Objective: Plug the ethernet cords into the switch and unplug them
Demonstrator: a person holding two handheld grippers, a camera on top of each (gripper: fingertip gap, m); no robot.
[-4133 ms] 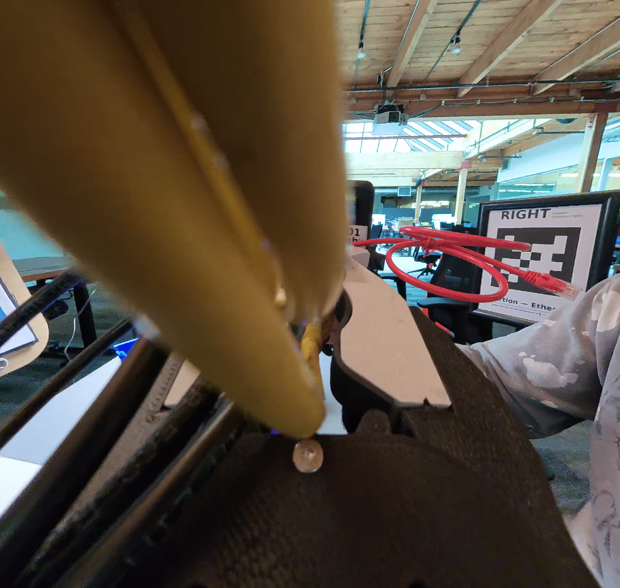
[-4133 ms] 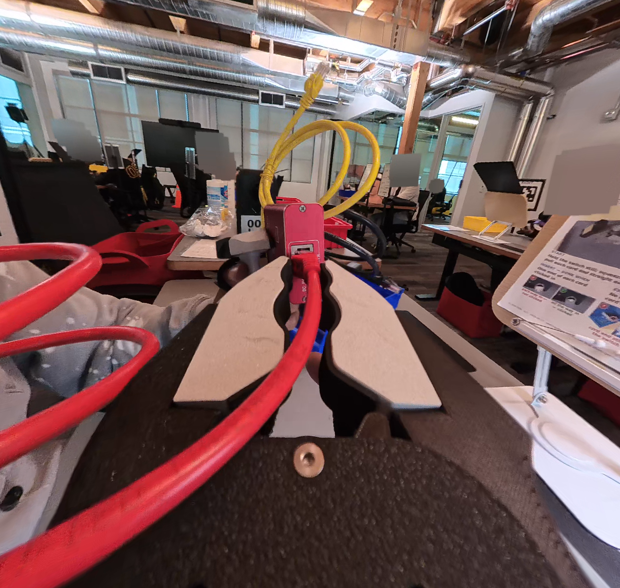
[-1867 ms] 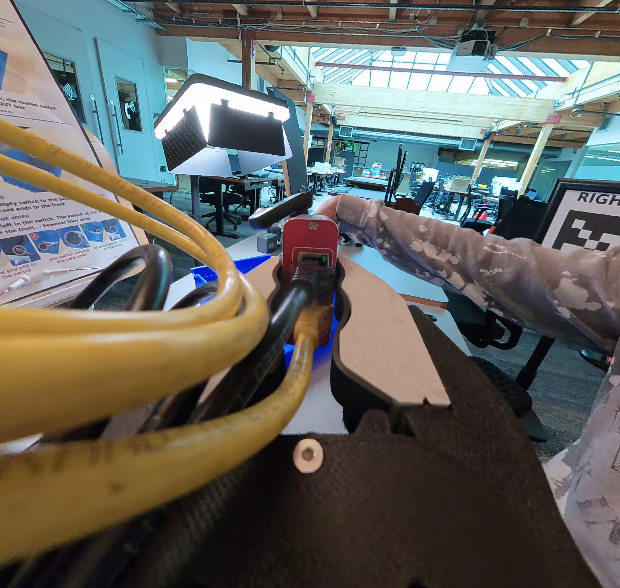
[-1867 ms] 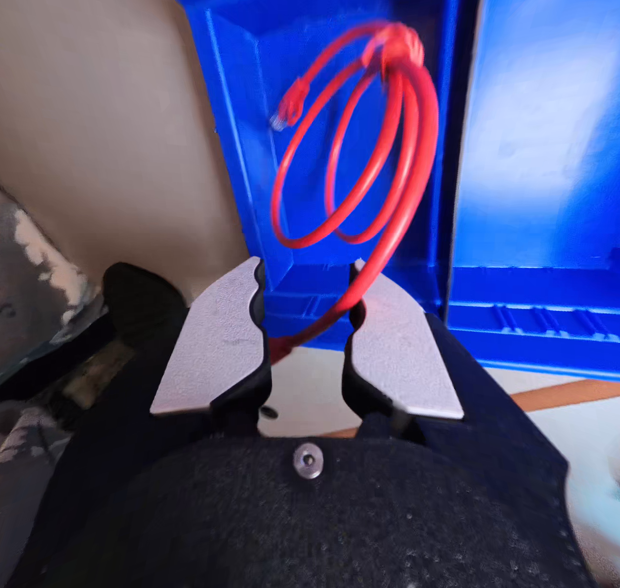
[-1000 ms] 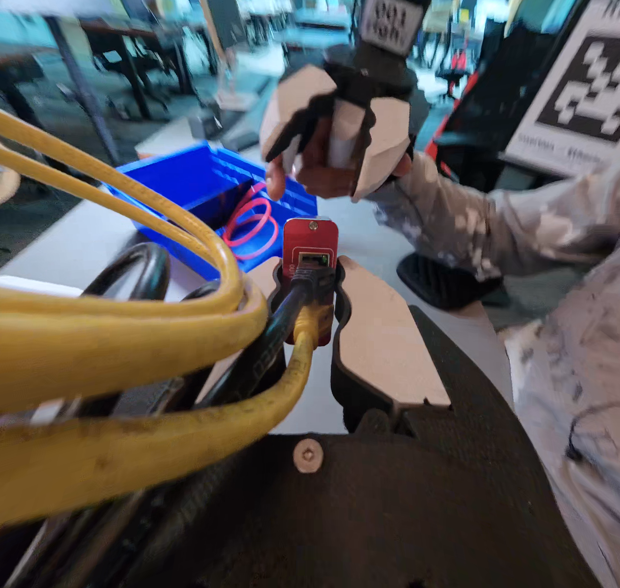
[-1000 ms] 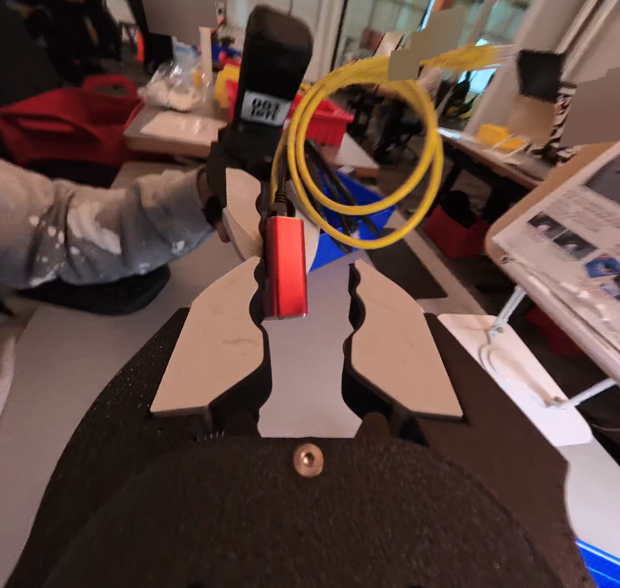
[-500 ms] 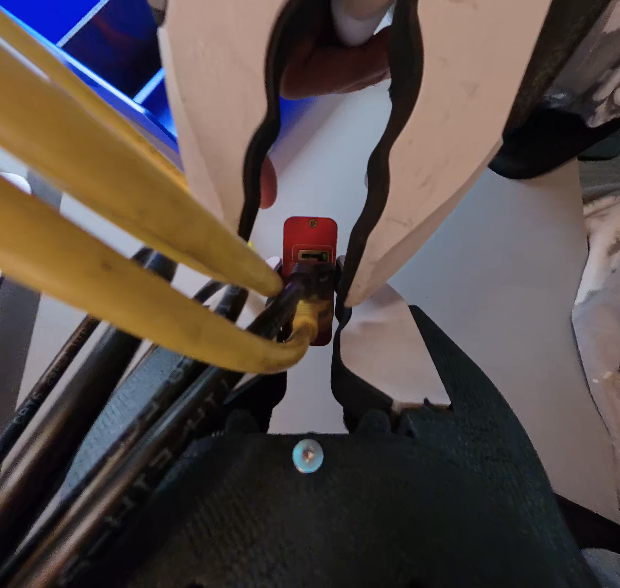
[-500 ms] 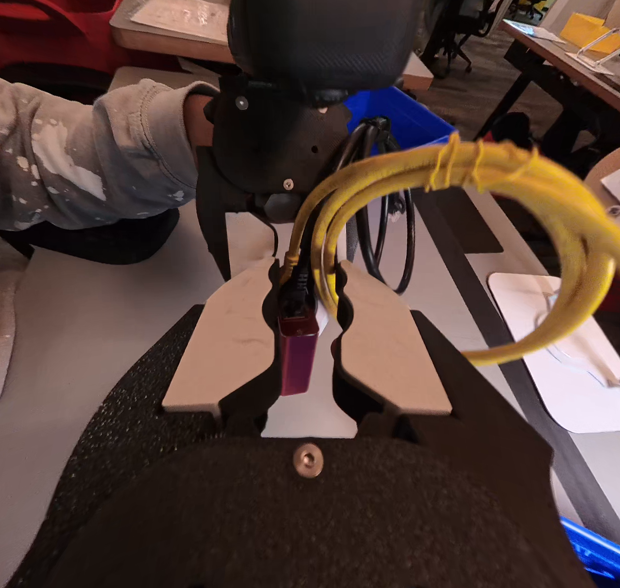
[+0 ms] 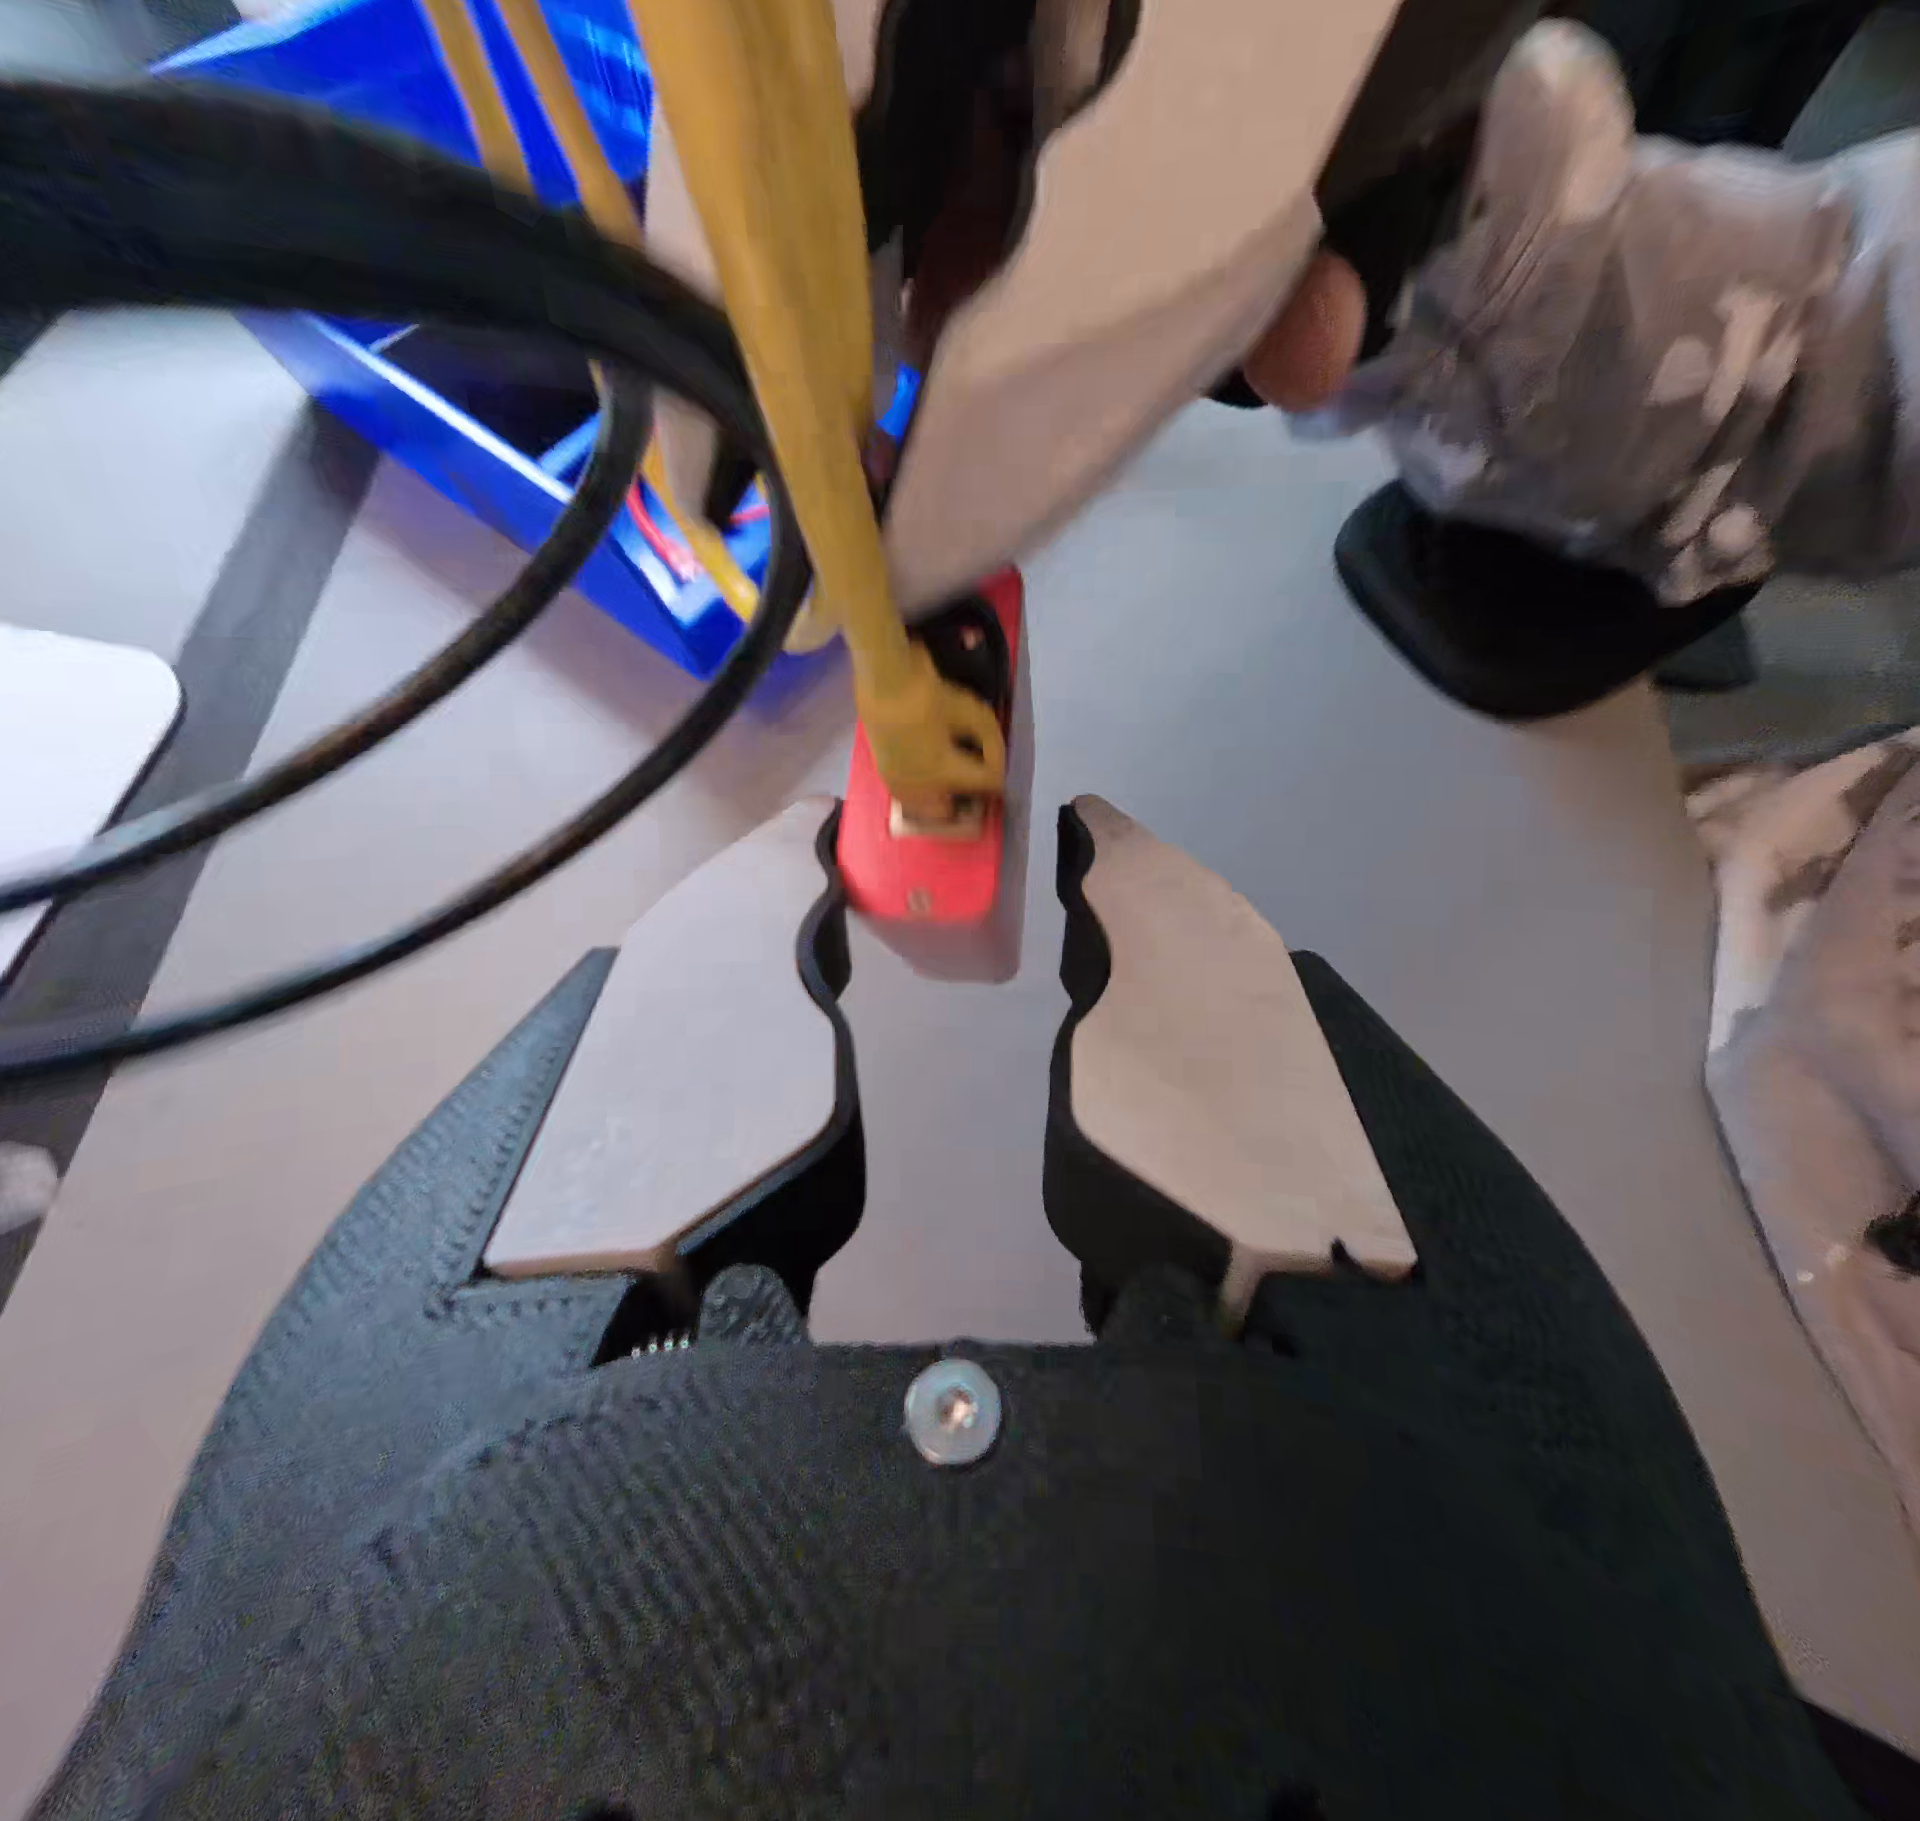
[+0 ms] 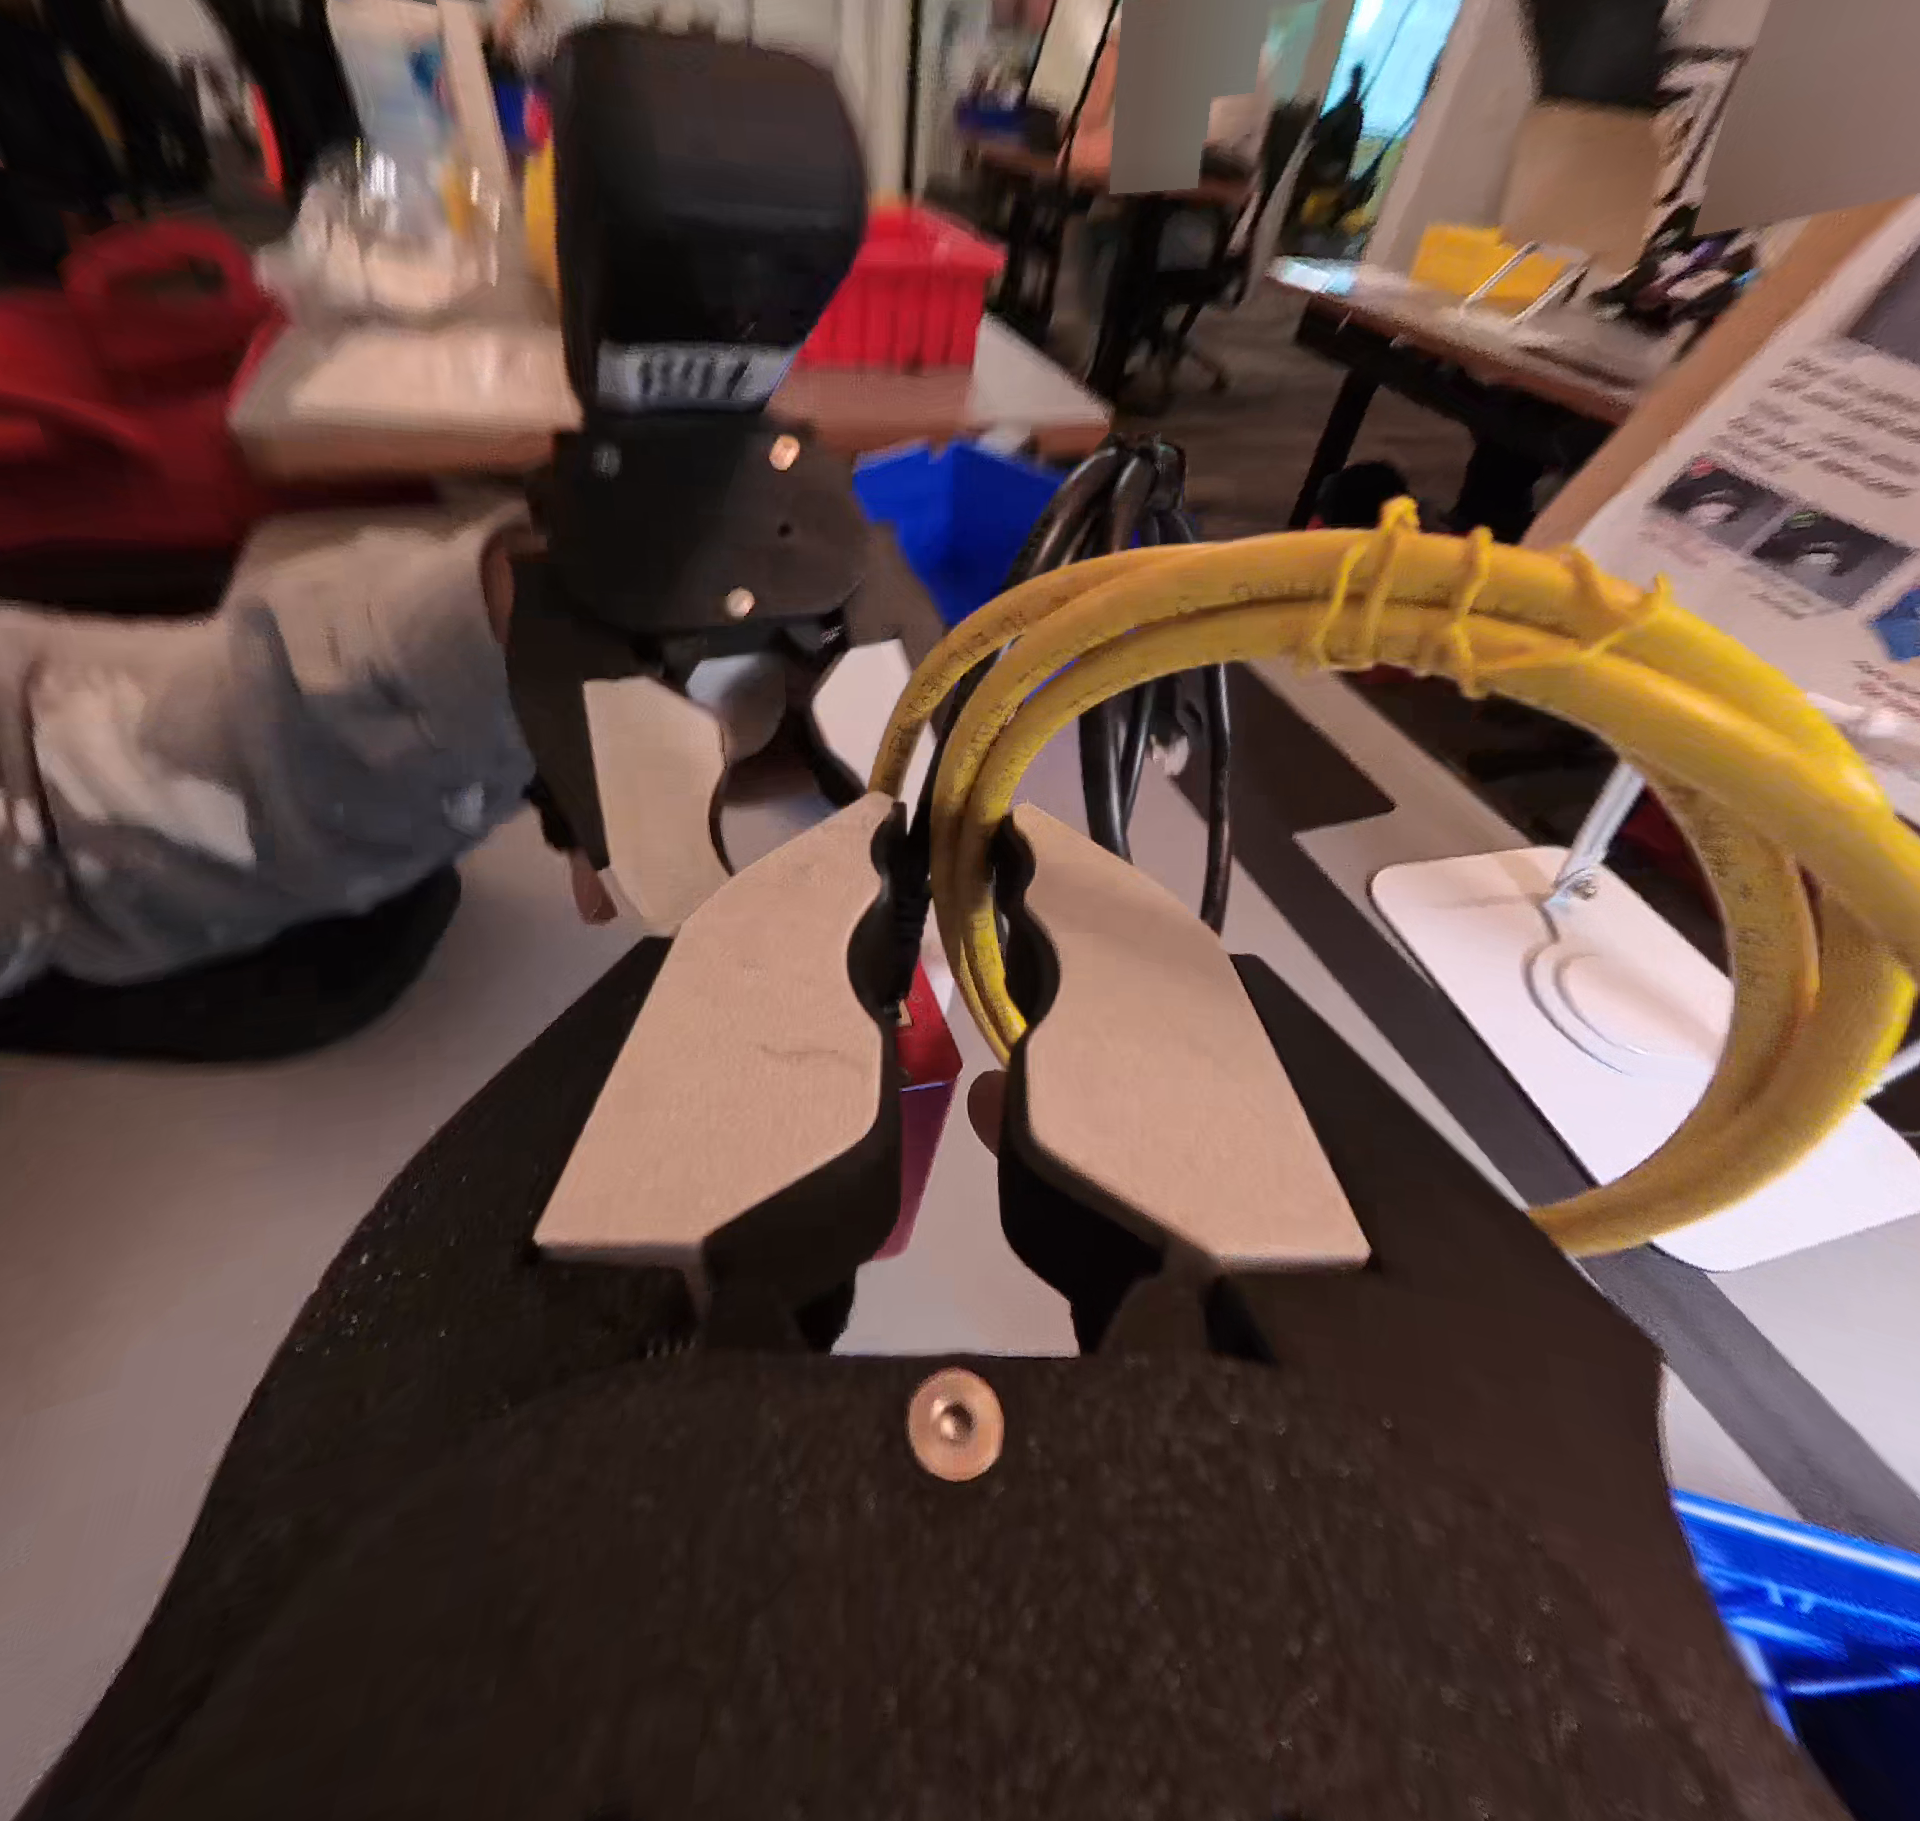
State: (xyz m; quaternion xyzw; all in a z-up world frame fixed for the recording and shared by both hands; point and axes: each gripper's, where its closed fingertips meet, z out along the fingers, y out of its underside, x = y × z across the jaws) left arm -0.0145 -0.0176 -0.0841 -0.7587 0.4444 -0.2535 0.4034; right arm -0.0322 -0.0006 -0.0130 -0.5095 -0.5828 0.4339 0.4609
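The red switch (image 9: pixel 914 878) hangs over the table with a yellow cord (image 9: pixel 800 317) and a black cord (image 9: pixel 343 233) plugged into its face. My left gripper (image 9: pixel 951 815) is open, and the switch sits just at its fingertips. The right gripper's fingers (image 9: pixel 1122 296) come down from above onto the switch. In the right wrist view my right gripper (image 10: pixel 951 821) is shut on the red switch (image 10: pixel 925 1044). The yellow cord (image 10: pixel 1455 597) loops out to the right and the black cord (image 10: pixel 1132 493) rises behind. The left gripper (image 10: pixel 748 815) shows open beyond.
A blue bin (image 9: pixel 447 88) stands behind the switch with a bit of red cord in it; it also shows in the right wrist view (image 10: pixel 935 504). A white stand base (image 10: pixel 1507 940) and an instruction board (image 10: pixel 1818 421) are at the right. A person's sleeve (image 9: pixel 1662 265) is at the right.
My left gripper has let go of the switch and drawn back, open. My right gripper has shut on the switch. The red cord held earlier now lies in the blue bin.
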